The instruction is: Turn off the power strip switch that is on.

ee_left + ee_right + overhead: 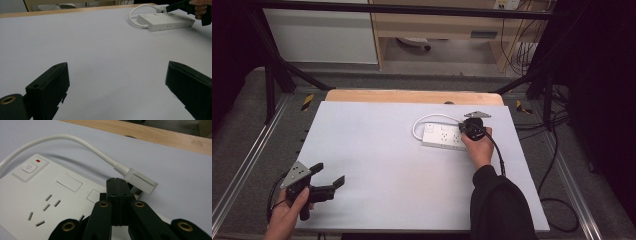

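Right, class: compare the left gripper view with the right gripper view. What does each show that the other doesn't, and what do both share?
Left gripper view alone: the left gripper with jaws wide apart over bare table, plus the person's hand farther off.

Right gripper view alone: the right gripper with jaws pressed together, the power button, the red indicator, the sockets and the flat plug.

Both: the white power strip, its white cable and the wooden table edge.

White power strip (444,137) lying flat on the far right part of the table, sockets and a switch with a red mark facing up. Its white cable (427,120) loops from the left end round the far side, ending in a flat white plug (141,180) above the strip's right end.
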`<state>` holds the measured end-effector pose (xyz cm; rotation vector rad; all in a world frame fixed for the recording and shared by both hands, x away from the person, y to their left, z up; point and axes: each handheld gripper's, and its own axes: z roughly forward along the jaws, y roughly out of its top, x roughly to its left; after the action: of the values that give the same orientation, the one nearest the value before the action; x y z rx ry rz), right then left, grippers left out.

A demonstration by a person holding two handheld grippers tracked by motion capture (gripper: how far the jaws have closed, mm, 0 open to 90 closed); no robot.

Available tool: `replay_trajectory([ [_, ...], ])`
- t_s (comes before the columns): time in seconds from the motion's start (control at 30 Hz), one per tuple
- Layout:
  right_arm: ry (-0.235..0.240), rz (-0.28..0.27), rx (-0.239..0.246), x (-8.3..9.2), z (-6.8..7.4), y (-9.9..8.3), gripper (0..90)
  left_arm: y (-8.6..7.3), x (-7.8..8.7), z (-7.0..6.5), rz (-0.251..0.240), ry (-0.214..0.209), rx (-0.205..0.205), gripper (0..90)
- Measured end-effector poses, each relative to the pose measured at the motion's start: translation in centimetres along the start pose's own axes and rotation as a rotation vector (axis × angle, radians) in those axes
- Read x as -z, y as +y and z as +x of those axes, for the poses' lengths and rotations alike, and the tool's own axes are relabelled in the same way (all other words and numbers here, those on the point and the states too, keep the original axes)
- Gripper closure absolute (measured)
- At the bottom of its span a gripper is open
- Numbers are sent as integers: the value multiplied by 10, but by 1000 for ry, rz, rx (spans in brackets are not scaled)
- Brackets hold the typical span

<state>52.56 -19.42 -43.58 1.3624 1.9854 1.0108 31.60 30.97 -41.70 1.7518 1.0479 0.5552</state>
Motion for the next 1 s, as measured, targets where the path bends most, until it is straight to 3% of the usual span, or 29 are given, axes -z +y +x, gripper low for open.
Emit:
replay_trajectory([
  [1.0,-6,-21,23,-1,5,-5,900,0,0,0,1,-2,-3,52],
])
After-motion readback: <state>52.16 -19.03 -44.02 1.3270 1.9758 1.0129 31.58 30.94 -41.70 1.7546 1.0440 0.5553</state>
